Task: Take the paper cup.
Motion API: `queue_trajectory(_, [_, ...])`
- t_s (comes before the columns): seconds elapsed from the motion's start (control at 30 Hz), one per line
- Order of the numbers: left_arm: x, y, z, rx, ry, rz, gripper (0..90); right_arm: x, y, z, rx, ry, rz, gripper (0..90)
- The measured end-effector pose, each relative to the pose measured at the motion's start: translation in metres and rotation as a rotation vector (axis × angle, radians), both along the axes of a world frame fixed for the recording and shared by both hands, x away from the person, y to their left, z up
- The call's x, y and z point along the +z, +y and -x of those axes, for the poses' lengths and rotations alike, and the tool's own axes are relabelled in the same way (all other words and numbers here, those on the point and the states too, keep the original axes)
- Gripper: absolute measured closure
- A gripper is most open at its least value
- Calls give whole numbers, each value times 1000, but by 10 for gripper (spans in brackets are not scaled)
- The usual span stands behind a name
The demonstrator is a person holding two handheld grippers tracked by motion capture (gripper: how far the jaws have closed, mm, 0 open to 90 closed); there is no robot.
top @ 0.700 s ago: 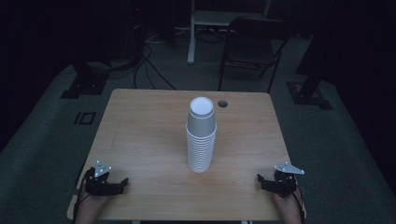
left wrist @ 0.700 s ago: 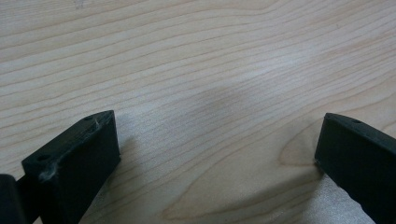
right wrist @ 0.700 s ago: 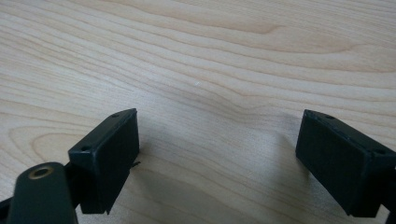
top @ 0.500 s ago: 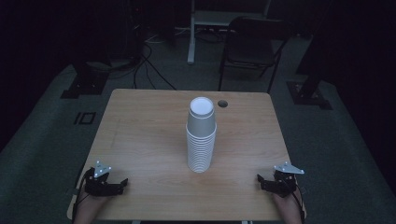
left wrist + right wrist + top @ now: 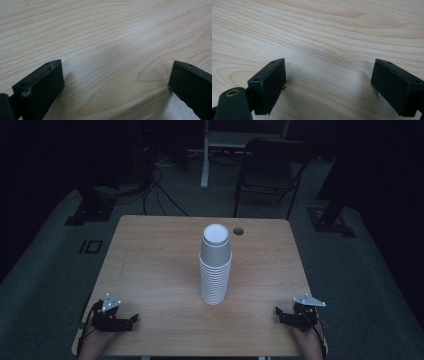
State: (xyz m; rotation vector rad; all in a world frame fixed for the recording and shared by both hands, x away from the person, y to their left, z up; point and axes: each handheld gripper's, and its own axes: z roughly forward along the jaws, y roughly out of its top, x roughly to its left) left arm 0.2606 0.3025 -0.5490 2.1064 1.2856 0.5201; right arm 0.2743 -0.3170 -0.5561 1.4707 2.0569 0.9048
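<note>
Stack of white paper cups (image 5: 215, 267) stands upright at the centre of the high view, on the light wooden table (image 5: 150, 270), wide mouths down, one cup base on top. A small round hole (image 5: 238, 230) in the tabletop sits just right of the top cup, toward the far edge. My left gripper (image 5: 131, 321) rests at the lower left of that frame, near the table's front corner, well apart from the stack; jaws wide apart, bare wood grain between them. My right gripper (image 5: 278, 314) lies at the lower right, likewise far from the cups, jaws spread, gripping nothing. A dark chair (image 5: 270, 167) stands beyond the table, upper middle
</note>
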Motion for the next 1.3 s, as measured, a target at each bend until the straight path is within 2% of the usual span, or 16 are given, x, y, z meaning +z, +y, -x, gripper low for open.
queue_trajectory(0.37, [3,-10,-2,-45,14,21,2,0,0,0,0,0,0,120])
queue_trajectory(0.47, [6,-13,-4,-60,14,44,2,0,0,0,-1,1,-1,120])
queue_trajectory(0.8, [14,-31,-9,-124,-1,66,2,0,0,0,-1,1,-1,120])
queue_trajectory(1.07, [25,-41,-11,-156,1,95,2,0,0,0,-1,1,-1,120])
queue_trajectory(1.3, [33,-51,-11,-209,-9,87,2,0,0,0,-1,1,-1,120])
